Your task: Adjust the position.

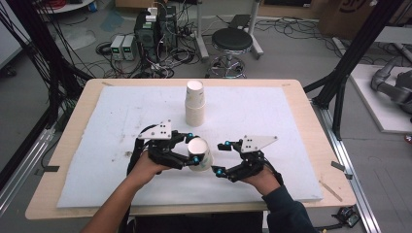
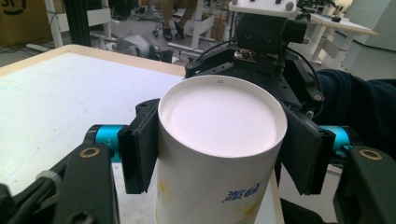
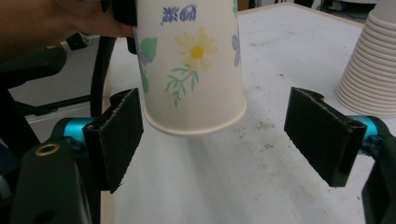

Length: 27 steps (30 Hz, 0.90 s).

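gripping paper cup (image 1: 199,154) in left tongs (image 1: 193,148), right tongs (image 1: 223,158) beside it

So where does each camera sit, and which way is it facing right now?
High view: above the person's side, facing forward and down on the table; both forearms and grippers show.
Left gripper view: rides the left gripper, facing the right gripper; its jaws clamp the paper cup.
Right gripper view: rides the right gripper, facing that cup; jaws apart.
All share the cup; high and right also share the cup stack.
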Motion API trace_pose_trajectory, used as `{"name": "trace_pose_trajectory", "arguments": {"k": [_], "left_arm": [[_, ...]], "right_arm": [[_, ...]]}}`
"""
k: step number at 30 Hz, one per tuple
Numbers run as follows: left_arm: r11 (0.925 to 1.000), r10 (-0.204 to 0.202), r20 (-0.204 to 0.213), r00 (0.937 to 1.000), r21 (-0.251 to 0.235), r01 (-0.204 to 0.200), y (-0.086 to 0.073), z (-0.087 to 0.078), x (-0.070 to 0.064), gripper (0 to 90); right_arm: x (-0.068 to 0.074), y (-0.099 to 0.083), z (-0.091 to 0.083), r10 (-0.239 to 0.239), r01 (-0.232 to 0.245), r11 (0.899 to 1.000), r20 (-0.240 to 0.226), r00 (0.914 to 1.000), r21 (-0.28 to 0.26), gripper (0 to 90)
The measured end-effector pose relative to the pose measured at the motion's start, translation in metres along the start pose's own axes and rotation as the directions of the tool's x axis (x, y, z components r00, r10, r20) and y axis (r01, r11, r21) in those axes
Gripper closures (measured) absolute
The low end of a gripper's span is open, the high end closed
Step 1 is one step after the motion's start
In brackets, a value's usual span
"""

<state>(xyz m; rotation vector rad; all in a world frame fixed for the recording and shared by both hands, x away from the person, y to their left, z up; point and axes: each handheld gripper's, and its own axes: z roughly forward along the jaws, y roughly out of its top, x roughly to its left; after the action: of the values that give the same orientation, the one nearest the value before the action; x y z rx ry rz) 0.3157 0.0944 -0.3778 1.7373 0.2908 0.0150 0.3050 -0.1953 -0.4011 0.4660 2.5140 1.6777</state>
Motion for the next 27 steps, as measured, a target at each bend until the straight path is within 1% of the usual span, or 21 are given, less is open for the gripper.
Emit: {"name": "trace_pose_trajectory", "arguments": {"k": [5, 11, 13, 15, 18, 20, 22, 23, 24, 25, 27], "left_arm": [[1.0000, -0.001, 0.022, 0.9998, 0.000, 0.001, -0.001, 0.006, -0.002, 35.4], [0.9998, -0.005, 0.056, 0.9984, -0.017, 0.006, -0.001, 0.014, -0.003, 35.5], [0.9996, -0.011, 0.068, 0.9976, -0.025, 0.012, -0.002, 0.016, -0.004, 35.5], [0.9996, -0.011, 0.081, 0.9966, -0.026, 0.013, -0.002, 0.018, -0.004, 35.5], [0.9994, -0.012, 0.087, 0.9962, -0.032, 0.015, -0.002, 0.019, -0.004, 35.5], [0.9990, -0.019, 0.097, 0.9951, -0.039, 0.023, -0.002, 0.020, -0.005, 35.5], [0.9990, -0.015, 0.103, 0.9945, -0.040, 0.020, -0.002, 0.021, -0.005, 35.5], [0.9991, -0.015, 0.106, 0.9943, -0.039, 0.019, -0.002, 0.021, -0.005, 35.5], [0.9991, -0.015, 0.106, 0.9943, -0.038, 0.019, -0.002, 0.021, -0.005, 35.5], [0.9990, -0.015, 0.106, 0.9943, -0.041, 0.020, -0.002, 0.021, -0.006, 35.6], [0.9990, -0.014, 0.106, 0.9942, -0.042, 0.018, -0.002, 0.020, -0.005, 35.6]], "right_arm": [[0.002, 0.001, 0.004, -0.007, 0.007, 1.000, -0.024, 0.9997, 0.001, 19.8], [0.005, 0.001, 0.010, -0.017, 0.017, 1.000, -0.065, 0.9978, -0.002, 19.8], [0.006, 0.001, 0.012, -0.012, 0.012, 1.000, -0.075, 0.9971, -0.003, 19.8], [0.006, 0.001, 0.013, -0.006, 0.006, 1.000, -0.082, 0.9966, 0.000, 19.8], [0.006, 0.001, 0.014, -0.014, 0.013, 1.000, -0.090, 0.9958, -0.008, 20.1], [0.007, 0.001, 0.015, -0.012, 0.012, 1.000, -0.096, 0.9953, -0.002, 20.4], [0.006, 0.000, 0.015, -0.012, 0.011, 1.000, -0.097, 0.9952, -0.009, 20.6], [0.006, 0.000, 0.015, -0.008, 0.006, 1.000, -0.099, 0.9950, -0.011, 23.4], [0.005, 0.000, 0.015, -0.010, 0.009, 1.000, -0.106, 0.9943, -0.010, 28.7], [0.005, 0.000, 0.014, -0.014, 0.013, 1.000, -0.119, 0.9928, -0.009, 28.8], [0.005, 0.000, 0.014, -0.015, 0.013, 1.000, -0.121, 0.9925, -0.014, 30.3]]}}
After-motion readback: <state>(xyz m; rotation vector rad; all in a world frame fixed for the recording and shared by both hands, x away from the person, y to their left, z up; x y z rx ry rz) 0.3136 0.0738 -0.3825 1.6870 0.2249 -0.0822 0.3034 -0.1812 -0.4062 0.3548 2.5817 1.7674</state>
